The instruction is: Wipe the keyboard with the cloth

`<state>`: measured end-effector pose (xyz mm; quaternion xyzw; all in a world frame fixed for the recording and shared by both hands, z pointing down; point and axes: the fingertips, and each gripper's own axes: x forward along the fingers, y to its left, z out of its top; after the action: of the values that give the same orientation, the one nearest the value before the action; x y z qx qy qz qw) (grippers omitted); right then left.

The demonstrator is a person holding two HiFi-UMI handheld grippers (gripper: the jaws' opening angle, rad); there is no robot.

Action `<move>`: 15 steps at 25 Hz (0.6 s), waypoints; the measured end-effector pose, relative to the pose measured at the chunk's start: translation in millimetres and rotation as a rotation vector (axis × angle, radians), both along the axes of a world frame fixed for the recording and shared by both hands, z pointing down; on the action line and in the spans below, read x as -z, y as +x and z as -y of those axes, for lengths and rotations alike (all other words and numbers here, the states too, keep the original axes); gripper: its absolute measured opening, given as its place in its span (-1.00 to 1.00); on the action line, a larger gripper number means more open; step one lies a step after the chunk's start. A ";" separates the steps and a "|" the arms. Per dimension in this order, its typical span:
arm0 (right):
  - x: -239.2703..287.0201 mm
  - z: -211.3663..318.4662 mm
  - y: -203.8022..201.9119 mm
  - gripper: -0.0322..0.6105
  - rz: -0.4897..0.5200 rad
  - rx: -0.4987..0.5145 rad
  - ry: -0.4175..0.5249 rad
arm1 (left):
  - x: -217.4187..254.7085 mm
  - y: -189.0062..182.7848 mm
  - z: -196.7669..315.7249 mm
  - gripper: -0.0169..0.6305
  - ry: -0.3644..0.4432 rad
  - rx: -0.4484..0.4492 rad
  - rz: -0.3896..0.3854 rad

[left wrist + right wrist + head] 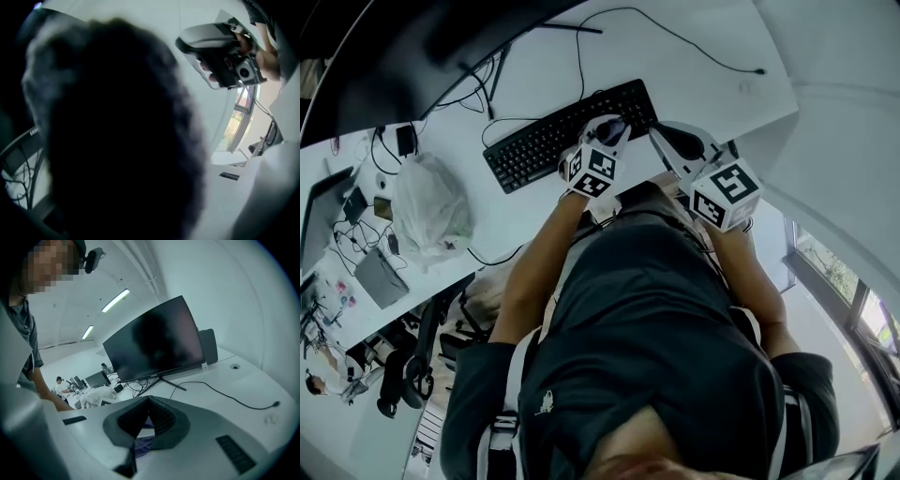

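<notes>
A black keyboard (534,150) lies slantwise on the white desk (694,84). At its right end my left gripper (607,138) presses a dark grey cloth (613,127) onto the keys. In the left gripper view the cloth (117,140) is a dark blur that fills most of the frame and hides the jaws. My right gripper (659,136) hovers just right of the keyboard, and it shows in the left gripper view (183,44) too. In its own view its jaws (149,398) meet at the tips and point toward the monitor. A bit of purplish fabric shows through the gap below them.
A large black monitor (154,341) stands at the back of the desk (243,380), with cables (675,42) trailing to the right. A white plastic bag (431,206) and small devices (380,277) lie left of the keyboard. The desk edge (769,127) runs close on the right.
</notes>
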<state>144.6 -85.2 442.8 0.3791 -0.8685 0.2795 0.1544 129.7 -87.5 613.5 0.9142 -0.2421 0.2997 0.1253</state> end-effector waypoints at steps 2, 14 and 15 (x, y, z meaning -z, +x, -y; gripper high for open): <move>-0.2 3.2 -7.2 -0.87 0.003 0.009 -0.001 | 8.8 -5.9 42.0 -0.75 0.054 0.039 0.007; -4.5 19.0 7.3 -0.87 -0.006 -0.044 -0.004 | -23.9 7.4 -18.3 -0.75 -0.112 -0.031 -0.029; -3.9 21.7 8.7 -0.87 -0.006 -0.049 -0.001 | -20.7 9.4 -18.3 -0.75 -0.114 -0.040 -0.034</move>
<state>153.3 -106.9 446.7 0.4011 -0.8583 0.2826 0.1506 139.1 -69.2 634.2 0.9154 -0.2040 0.2997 0.1750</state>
